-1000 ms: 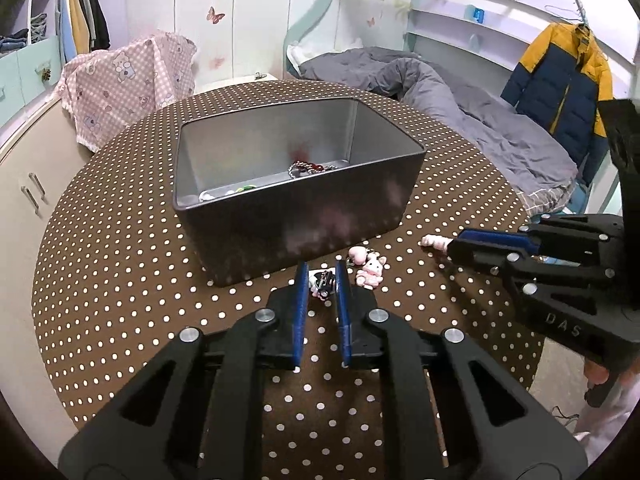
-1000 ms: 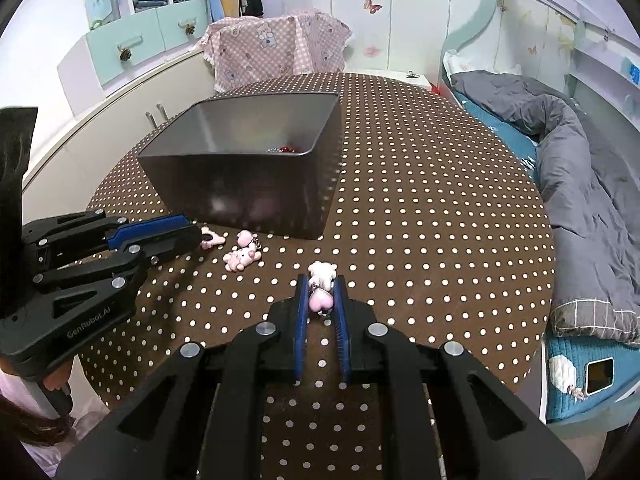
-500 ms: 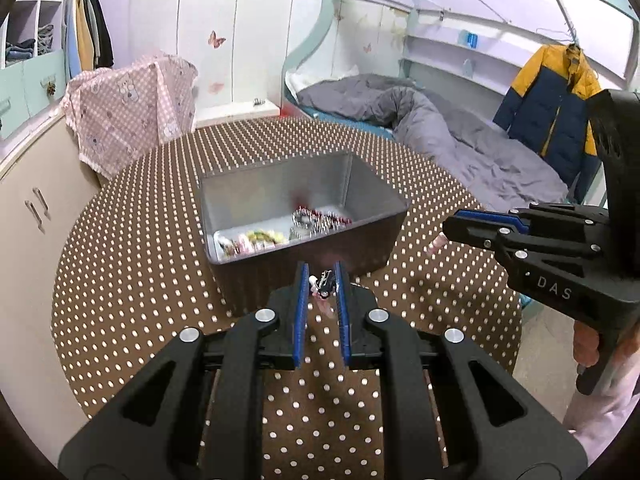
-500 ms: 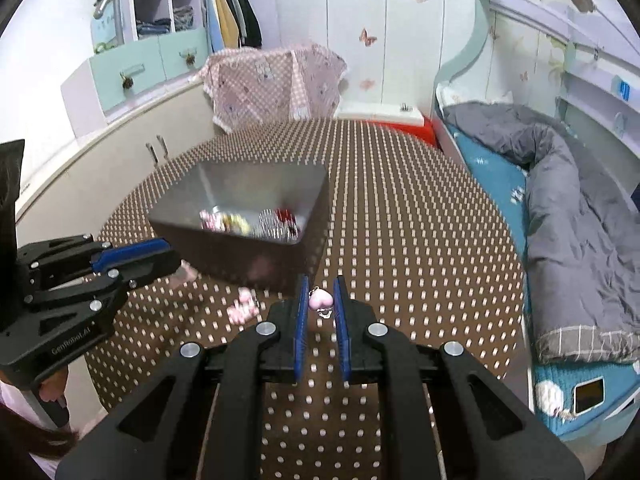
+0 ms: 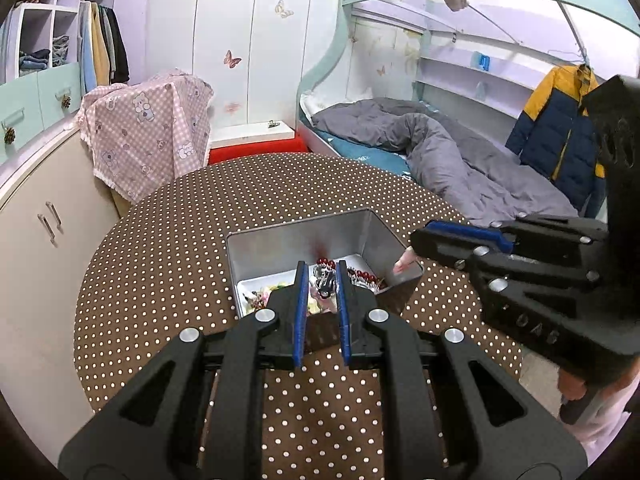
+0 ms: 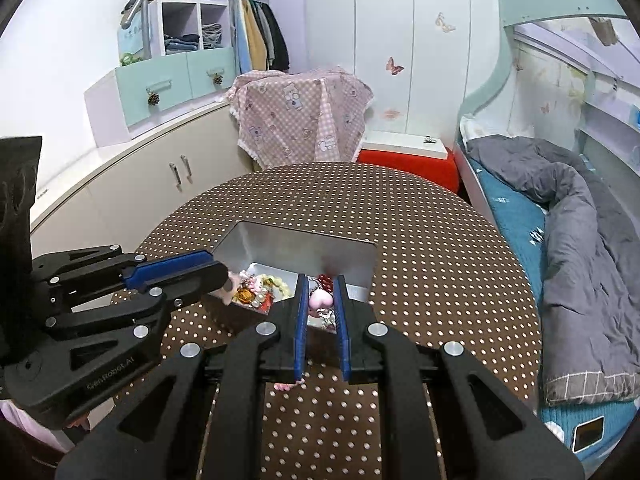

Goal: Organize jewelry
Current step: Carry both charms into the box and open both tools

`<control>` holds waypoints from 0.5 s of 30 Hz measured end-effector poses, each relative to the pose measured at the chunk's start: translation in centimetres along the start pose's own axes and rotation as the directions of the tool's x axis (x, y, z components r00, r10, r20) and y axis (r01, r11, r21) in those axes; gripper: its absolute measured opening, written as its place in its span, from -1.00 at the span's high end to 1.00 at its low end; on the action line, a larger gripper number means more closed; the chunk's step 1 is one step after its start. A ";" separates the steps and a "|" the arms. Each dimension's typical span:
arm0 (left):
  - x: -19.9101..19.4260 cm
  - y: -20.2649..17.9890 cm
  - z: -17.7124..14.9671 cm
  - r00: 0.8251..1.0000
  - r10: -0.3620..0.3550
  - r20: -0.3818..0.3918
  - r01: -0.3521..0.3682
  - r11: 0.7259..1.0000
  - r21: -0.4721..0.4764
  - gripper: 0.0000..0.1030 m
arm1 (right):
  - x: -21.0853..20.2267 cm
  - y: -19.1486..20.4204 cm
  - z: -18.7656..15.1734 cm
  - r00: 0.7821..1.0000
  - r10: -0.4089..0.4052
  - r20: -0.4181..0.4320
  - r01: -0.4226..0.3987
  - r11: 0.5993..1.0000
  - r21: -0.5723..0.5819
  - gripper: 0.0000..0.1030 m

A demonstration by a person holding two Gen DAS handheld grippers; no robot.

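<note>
Left gripper [image 5: 322, 280]: raised over the near edge of the metal box [image 5: 296, 236], angled downward; jaws narrow, pinching a small dark charm [image 5: 326, 285].

Right gripper [image 6: 320, 302]: raised beside it, angled downward over the box's near right corner; jaws narrow, clamped on a pink heart charm [image 6: 320, 301].

Metal box: open-topped, standing on the brown polka-dot table [image 5: 168, 264]; holds red beads [image 5: 362, 275] and assorted jewelry [image 6: 260, 290] on its floor.

One pink trinket [image 6: 285, 386]: on the table, near the box, under the right gripper.
</note>
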State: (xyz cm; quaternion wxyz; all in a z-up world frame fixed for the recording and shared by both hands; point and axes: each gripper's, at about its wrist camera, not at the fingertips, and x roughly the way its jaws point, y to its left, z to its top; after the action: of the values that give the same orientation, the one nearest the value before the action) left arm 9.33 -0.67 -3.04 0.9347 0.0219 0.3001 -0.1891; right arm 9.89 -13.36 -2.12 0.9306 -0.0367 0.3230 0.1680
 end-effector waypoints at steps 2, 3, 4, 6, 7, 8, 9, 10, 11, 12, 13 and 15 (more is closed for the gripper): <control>0.2 0.2 0.3 1.000 0.004 0.007 -0.004 1.000 -0.004 0.74 | 0.4 0.3 0.1 1.000 0.004 -0.008 -0.004 1.000 -0.004 0.79; 0.3 0.3 0.4 1.000 0.006 0.008 -0.006 1.000 -0.008 0.74 | 0.7 0.4 0.2 1.000 0.006 -0.013 -0.006 1.000 -0.005 0.79; 0.4 0.4 0.5 1.000 0.005 0.007 -0.004 1.000 -0.012 0.74 | 0.9 0.5 0.2 1.000 0.008 -0.016 -0.009 1.000 -0.005 0.79; 0.7 0.5 0.5 1.000 0.006 0.008 -0.005 1.000 -0.012 0.74 | 1.3 0.5 0.3 1.000 0.015 -0.026 -0.015 1.000 -0.002 0.79; 0.8 0.6 0.4 1.000 0.012 0.012 -0.011 1.000 -0.012 0.73 | 1.4 0.4 0.3 0.999 0.016 -0.029 -0.016 1.000 0.000 0.79; 0.9 0.6 0.4 1.000 0.011 0.012 -0.011 1.000 -0.012 0.73 | 1.6 0.4 0.4 0.999 0.017 -0.033 -0.017 1.000 0.003 0.79; 1.1 0.8 0.4 1.000 0.005 0.009 -0.005 1.000 -0.015 0.73 | 1.7 0.3 0.4 0.999 0.018 -0.034 -0.017 1.000 0.004 0.79; 1.2 0.9 0.4 1.000 0.003 0.008 -0.003 1.000 -0.021 0.73 | 1.8 0.3 0.5 0.999 0.019 -0.035 -0.019 1.000 0.006 0.78; 1.4 1.1 0.4 1.000 0.006 0.005 -0.006 0.999 -0.031 0.73 | 1.9 0.1 0.5 0.999 0.024 -0.036 -0.023 1.000 0.018 0.77; 1.5 1.3 0.3 1.000 0.007 0.001 -0.007 0.999 -0.035 0.72 | 1.9 0.0 0.6 0.999 0.030 -0.037 -0.029 0.999 0.026 0.77; 1.7 1.4 0.3 1.000 0.008 -0.004 -0.008 0.999 -0.037 0.71 | 1.9 -0.1 0.7 0.999 0.032 -0.036 -0.030 0.999 0.031 0.74; 1.9 1.7 0.3 1.000 0.018 -0.011 -0.018 0.999 -0.036 0.47 | 1.9 -0.3 0.8 0.999 0.019 -0.035 -0.017 0.999 0.038 0.58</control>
State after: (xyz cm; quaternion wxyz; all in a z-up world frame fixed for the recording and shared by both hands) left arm 11.57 0.23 -4.01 0.9350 0.0086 0.3083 -0.1751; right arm 11.83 -12.93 -2.63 0.9238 -0.0192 0.3428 0.1695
